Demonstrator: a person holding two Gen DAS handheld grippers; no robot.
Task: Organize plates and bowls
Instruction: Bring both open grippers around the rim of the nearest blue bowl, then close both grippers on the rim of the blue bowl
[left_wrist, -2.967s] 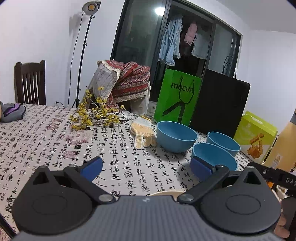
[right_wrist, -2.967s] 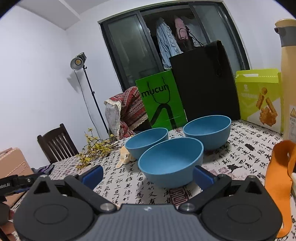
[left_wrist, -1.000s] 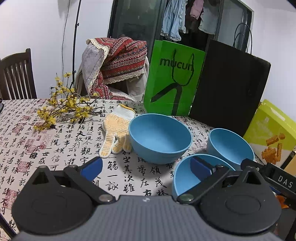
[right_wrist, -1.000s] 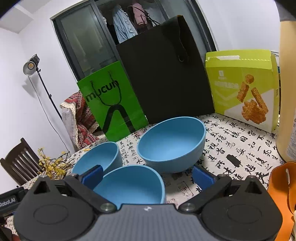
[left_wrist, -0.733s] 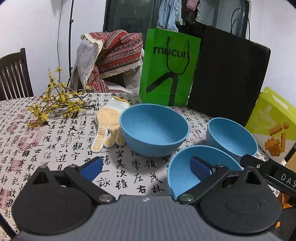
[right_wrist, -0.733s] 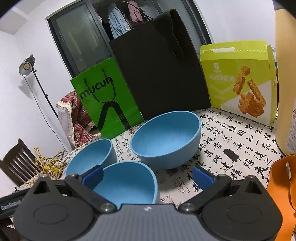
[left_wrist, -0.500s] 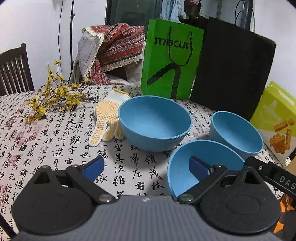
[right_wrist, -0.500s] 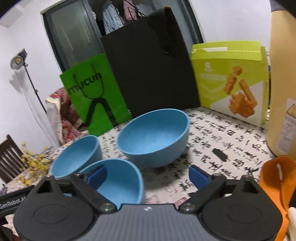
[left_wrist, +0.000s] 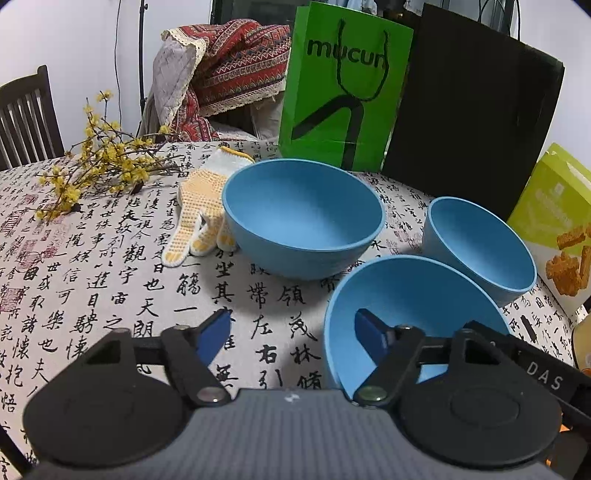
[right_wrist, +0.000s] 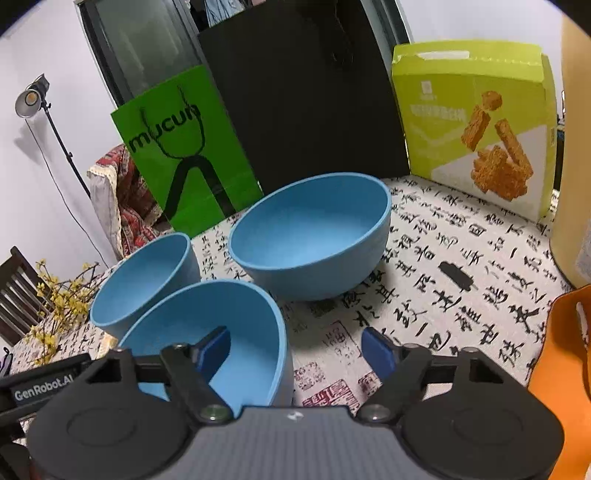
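Three blue bowls sit close together on the table. In the left wrist view the widest bowl (left_wrist: 303, 218) is ahead, a second bowl (left_wrist: 480, 247) is at the right, and the nearest bowl (left_wrist: 406, 295) lies under my left gripper (left_wrist: 291, 332). That gripper is open, with its right finger inside the nearest bowl and its left finger outside over the cloth. My right gripper (right_wrist: 295, 349) is open too. Its left finger is inside the same nearest bowl (right_wrist: 221, 325) and its right finger is outside that bowl's wall. Behind stand the other bowls (right_wrist: 310, 240) (right_wrist: 144, 280).
A green paper bag (left_wrist: 343, 85), a black bag (left_wrist: 469, 107) and a yellow-green snack box (right_wrist: 476, 122) line the far edge. A knitted glove (left_wrist: 195, 214) and a yellow flower branch (left_wrist: 99, 162) lie at the left. An orange object (right_wrist: 565, 362) is at the near right.
Both grippers have moved forward and down onto the nearest bowl, one finger of each dipping inside it. The fingers of both have drawn somewhat closer together.
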